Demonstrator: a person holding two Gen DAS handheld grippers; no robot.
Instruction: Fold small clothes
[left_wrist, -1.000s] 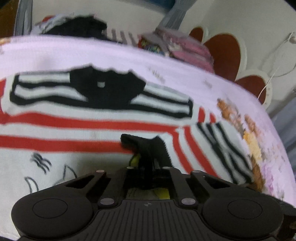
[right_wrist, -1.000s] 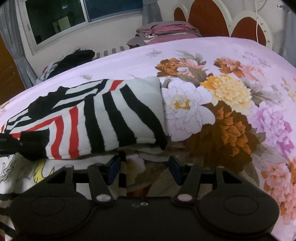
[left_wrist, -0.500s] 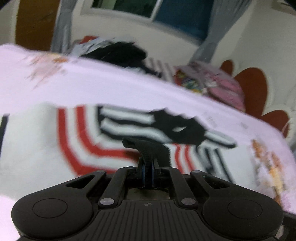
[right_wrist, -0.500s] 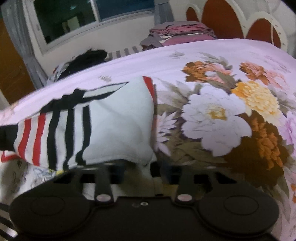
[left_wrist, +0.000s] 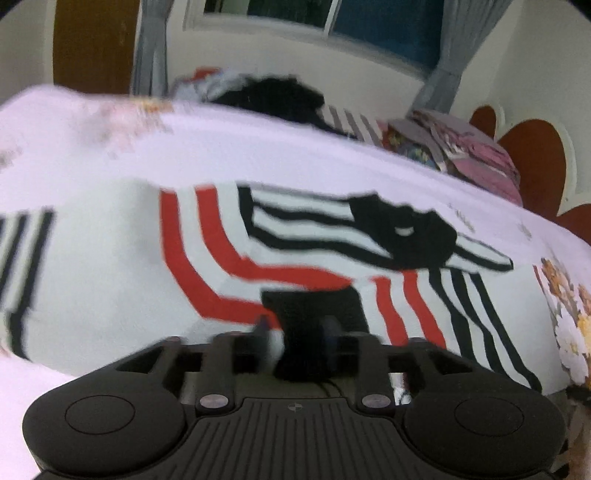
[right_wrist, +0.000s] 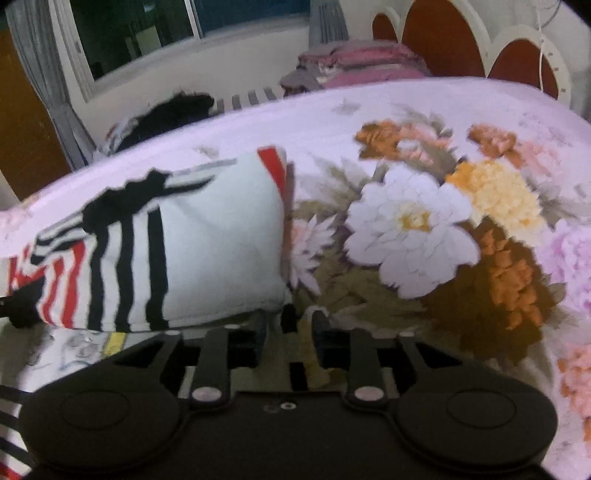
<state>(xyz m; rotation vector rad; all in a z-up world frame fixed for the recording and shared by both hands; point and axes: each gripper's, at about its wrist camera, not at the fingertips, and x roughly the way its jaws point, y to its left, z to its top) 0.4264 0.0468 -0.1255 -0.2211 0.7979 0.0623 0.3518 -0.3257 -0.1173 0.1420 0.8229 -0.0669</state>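
The white knit shirt with red and black stripes (left_wrist: 229, 258) looks soft, matte cotton. The pink floral bedsheet (right_wrist: 424, 229) is smooth cloth, and the black gripper housing (right_wrist: 288, 424) is matte plastic with shiny metal screws.

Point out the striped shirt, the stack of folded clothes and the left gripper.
striped shirt (right_wrist: 221, 236), right wrist view, white folded panel.
stack of folded clothes (right_wrist: 362, 64), right wrist view, pink top layer.
left gripper (left_wrist: 299, 328), left wrist view, between fingertips.

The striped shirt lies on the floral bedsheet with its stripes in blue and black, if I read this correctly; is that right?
Not quite: the striped shirt has red and black stripes on white, not blue and black. Both wrist views show this. It does lie on the floral bedsheet, as you say.
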